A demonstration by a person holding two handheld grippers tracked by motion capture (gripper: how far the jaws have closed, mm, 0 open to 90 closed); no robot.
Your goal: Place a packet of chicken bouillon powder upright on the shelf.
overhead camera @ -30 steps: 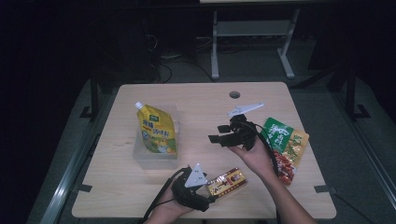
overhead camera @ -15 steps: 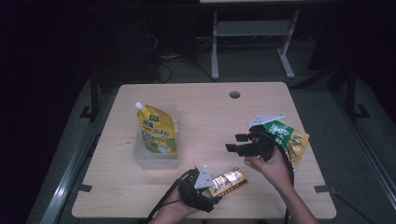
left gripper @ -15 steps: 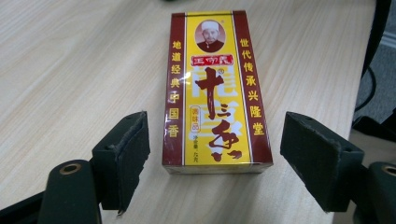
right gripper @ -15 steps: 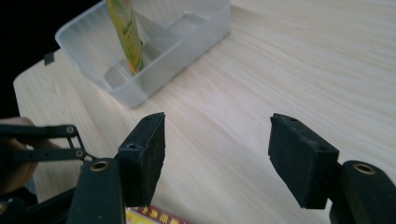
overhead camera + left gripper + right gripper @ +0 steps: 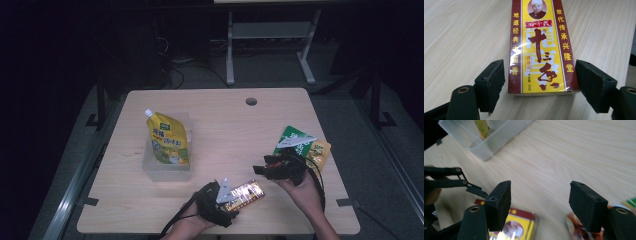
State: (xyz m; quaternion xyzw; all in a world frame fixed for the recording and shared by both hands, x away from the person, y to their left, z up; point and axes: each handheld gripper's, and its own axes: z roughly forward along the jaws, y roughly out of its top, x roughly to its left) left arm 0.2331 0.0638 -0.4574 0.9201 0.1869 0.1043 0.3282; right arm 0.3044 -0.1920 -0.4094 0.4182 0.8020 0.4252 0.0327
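Fig.: wooden table (image 5: 225, 125) seen from above, w/ both gripper views. Left gripper (image 5: 235, 197) sits at the near edge, centre; its jaws stand apart, one on each side of the near end of a red-and-yellow spice box (image 5: 541, 47), w/ a slim gap showing between each pad and the box, so not clamped. Box lies flat on the table, long axis running away from the gripper, print side up. Right gripper (image 5: 261, 167) hangs just right of the box and a bit farther off, pointing left; its jaws have just been opening and stand wide, nothing between them, bare wood beyond. Right gripper view: box corner (image 5: 521, 225) below the jaws. Clear plastic tub (image 5: 167, 162) at left-centre holds a yellow spout pouch (image 5: 167, 140), leaning toward the far side. Green packet (image 5: 295, 140) and orange packet (image 5: 320, 152) lie at the right edge, just behind the right gripper.
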